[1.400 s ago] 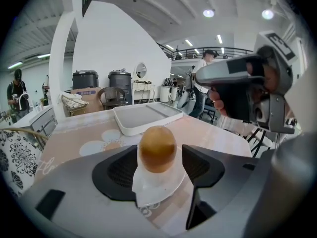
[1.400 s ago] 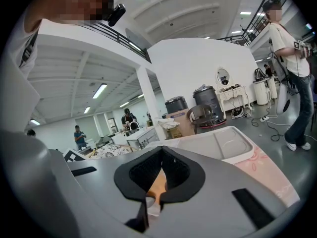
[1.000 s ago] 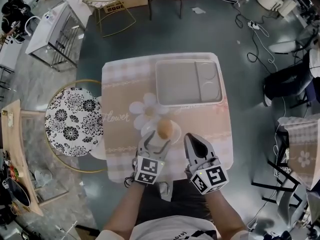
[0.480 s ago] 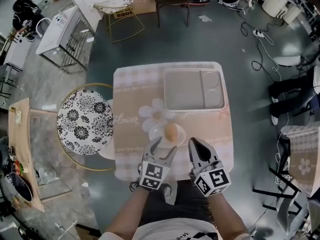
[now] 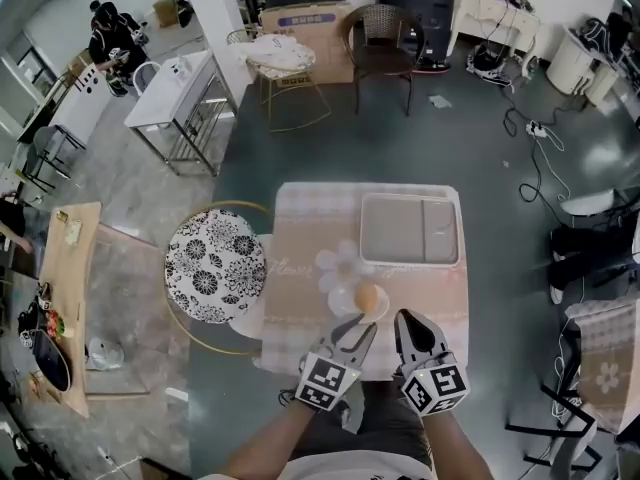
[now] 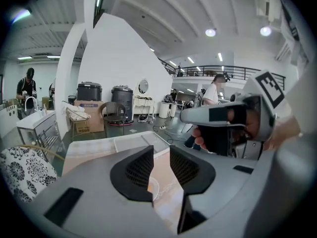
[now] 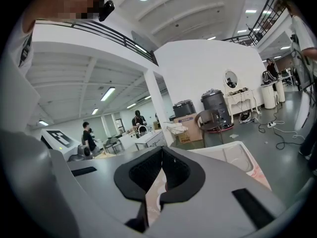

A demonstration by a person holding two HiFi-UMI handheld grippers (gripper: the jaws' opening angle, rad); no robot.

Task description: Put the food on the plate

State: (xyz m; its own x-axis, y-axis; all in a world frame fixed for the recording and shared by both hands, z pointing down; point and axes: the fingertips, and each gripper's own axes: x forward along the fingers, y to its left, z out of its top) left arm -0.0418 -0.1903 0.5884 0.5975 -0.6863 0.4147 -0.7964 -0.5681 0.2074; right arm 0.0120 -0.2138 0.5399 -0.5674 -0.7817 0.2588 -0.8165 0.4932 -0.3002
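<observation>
head view caller: food (image 5: 366, 297) sits on the small plate (image 5: 338, 302), mid-worktop (image 5: 300, 228), tray (image 5: 410, 228) beyond. it lies ahead of and below both hand-held grippers, between their lines.

gripper views caller: nearer one?

head view caller: left hand-held gripper (image 5: 355, 330), angled right towards it.

gripper views caller: its jaws have just been closing, part-way apart now, nothing between. right hand-held gripper (image 5: 407, 318) clenched, empty. food looks round, no long axis to call.

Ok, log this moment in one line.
left gripper: jaws just closing, empty | right gripper: shut, empty | food: on small plate | tray: empty
</observation>
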